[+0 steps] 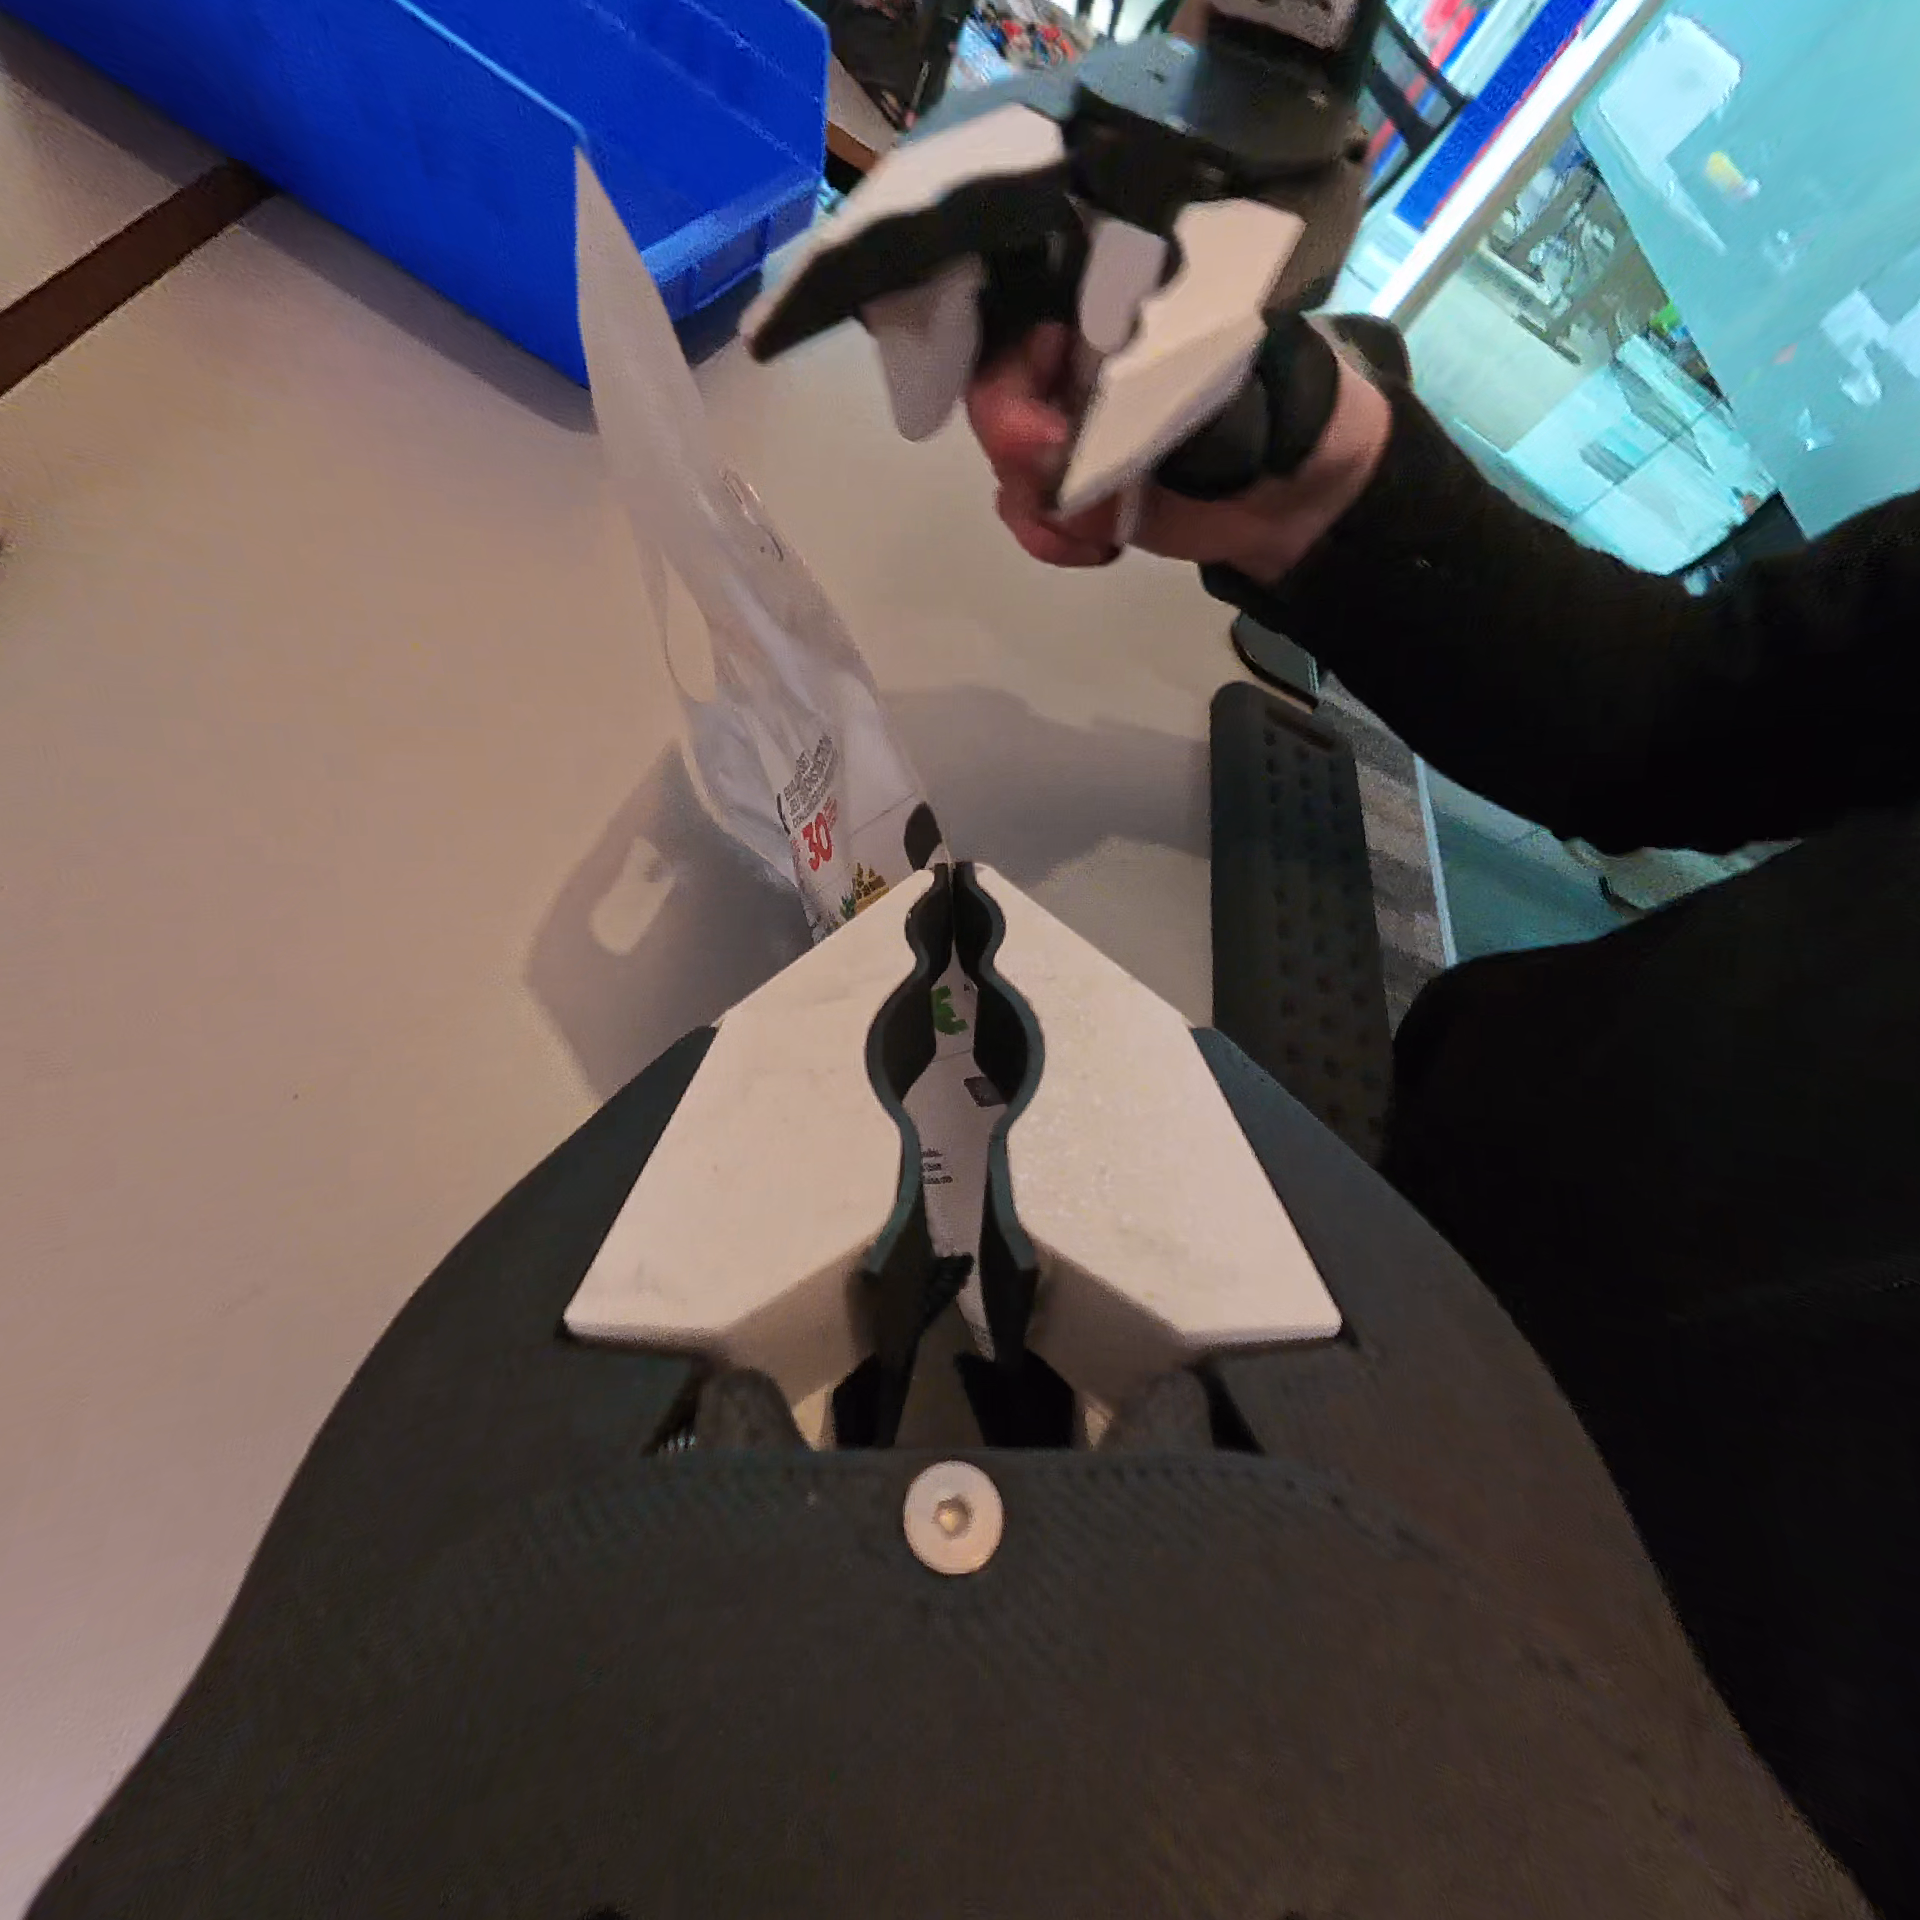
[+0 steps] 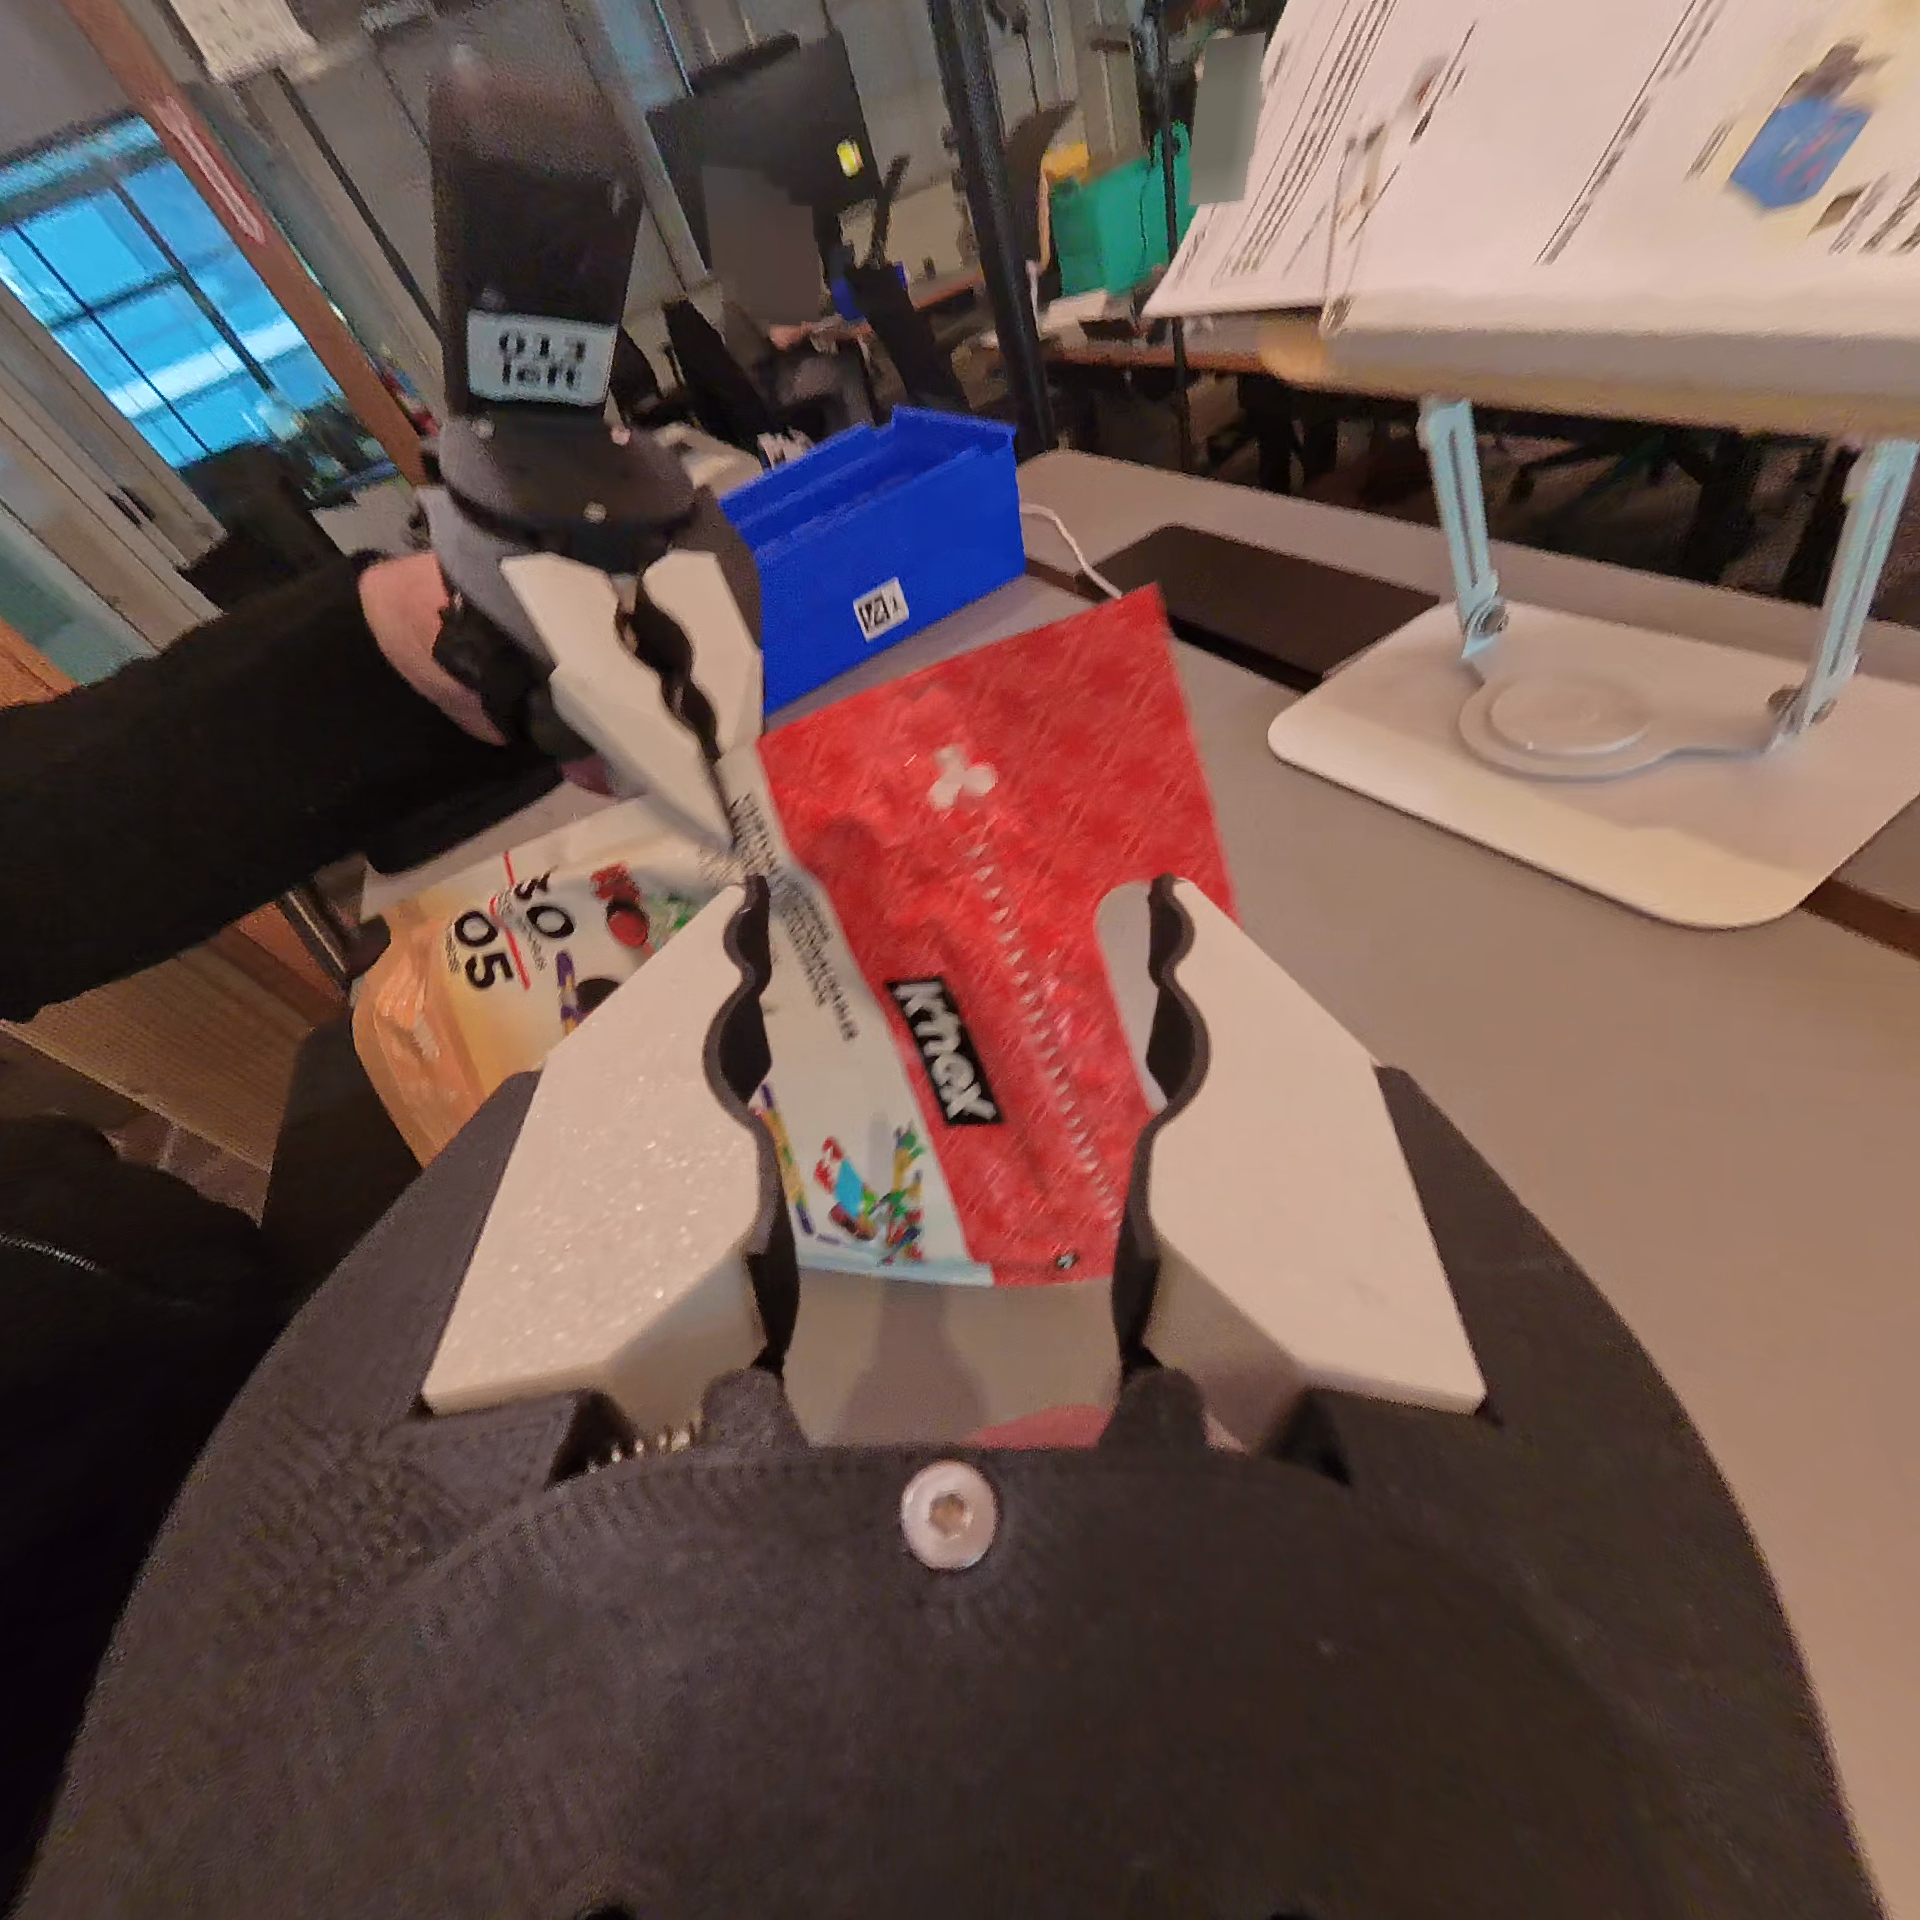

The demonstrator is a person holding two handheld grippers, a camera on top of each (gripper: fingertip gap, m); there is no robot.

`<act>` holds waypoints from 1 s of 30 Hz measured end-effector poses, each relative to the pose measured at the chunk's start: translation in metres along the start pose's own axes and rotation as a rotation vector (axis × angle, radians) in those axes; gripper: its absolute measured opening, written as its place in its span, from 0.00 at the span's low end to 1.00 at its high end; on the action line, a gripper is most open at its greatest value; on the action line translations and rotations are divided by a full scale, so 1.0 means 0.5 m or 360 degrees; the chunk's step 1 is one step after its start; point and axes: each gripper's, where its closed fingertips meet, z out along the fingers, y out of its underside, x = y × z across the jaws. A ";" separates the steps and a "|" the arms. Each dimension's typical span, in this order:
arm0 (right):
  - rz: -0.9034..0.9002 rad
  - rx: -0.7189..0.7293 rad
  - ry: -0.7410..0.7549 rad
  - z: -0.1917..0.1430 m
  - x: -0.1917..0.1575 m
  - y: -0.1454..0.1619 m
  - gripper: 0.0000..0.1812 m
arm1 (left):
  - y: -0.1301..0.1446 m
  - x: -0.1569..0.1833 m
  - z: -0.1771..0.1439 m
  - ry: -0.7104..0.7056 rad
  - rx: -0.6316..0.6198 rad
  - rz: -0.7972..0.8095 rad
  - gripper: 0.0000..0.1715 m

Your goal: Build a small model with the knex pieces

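Every piece of writing here is left unquoted; these are the things that bear it.

Between the open fingers of the right gripper (image 2: pixel 956 899), the red-and-white bag (image 2: pixel 997 831) carries a black brand label (image 2: pixel 945 1049) with white letters, and lines of small black print run beside the left-hand finger. Beyond that finger, a second bag (image 2: pixel 499 945) shows large black and red numerals. Past the fingertips stand a blue bin (image 2: pixel 883 540) with a small white label, a white sticker (image 2: pixel 537 358) on the left gripper (image 2: pixel 727 821), and a blurred printed sheet (image 2: pixel 1558 156) on a stand.

In the left wrist view, the bag clamped between the fingers shows small print, red numerals and a green letter.
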 end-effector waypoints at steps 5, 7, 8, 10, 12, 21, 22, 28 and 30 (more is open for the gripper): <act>-0.0005 0.0028 -0.0312 0.022 0.017 -0.028 0.39 | -0.006 0.044 0.010 0.0159 -0.0096 0.0136 0.00; -0.0029 -0.0007 -0.0502 0.028 -0.012 -0.030 0.24 | -0.004 0.050 0.013 0.0187 -0.0157 0.0148 0.00; -0.0027 -0.0010 -0.0560 0.028 -0.024 -0.032 0.15 | -0.004 0.052 0.011 0.0202 -0.0187 0.0154 0.00; 0.0008 -0.0017 -0.0592 0.027 -0.034 -0.030 0.00 | 0.001 0.039 0.001 0.0177 -0.0251 0.0157 0.00; 0.0145 -0.0012 -0.0589 0.024 -0.038 -0.027 0.00 | 0.004 0.019 -0.011 0.0146 -0.0294 0.0120 0.00; 0.0661 0.0154 -0.0378 0.025 -0.058 0.019 0.00 | -0.031 -0.005 0.008 -0.0014 -0.0369 0.0199 0.08; 0.0698 0.0169 -0.0377 0.025 -0.064 0.022 0.00 | -0.030 -0.002 0.022 -0.0022 -0.0404 0.0229 0.08; 0.0716 0.0165 -0.0418 0.013 -0.082 0.039 0.00 | -0.006 0.005 0.070 0.0113 -0.0508 0.0195 0.00; 0.0593 0.0145 -0.0404 0.008 -0.077 0.036 0.05 | -0.003 0.012 0.074 0.0188 -0.0518 0.0192 0.00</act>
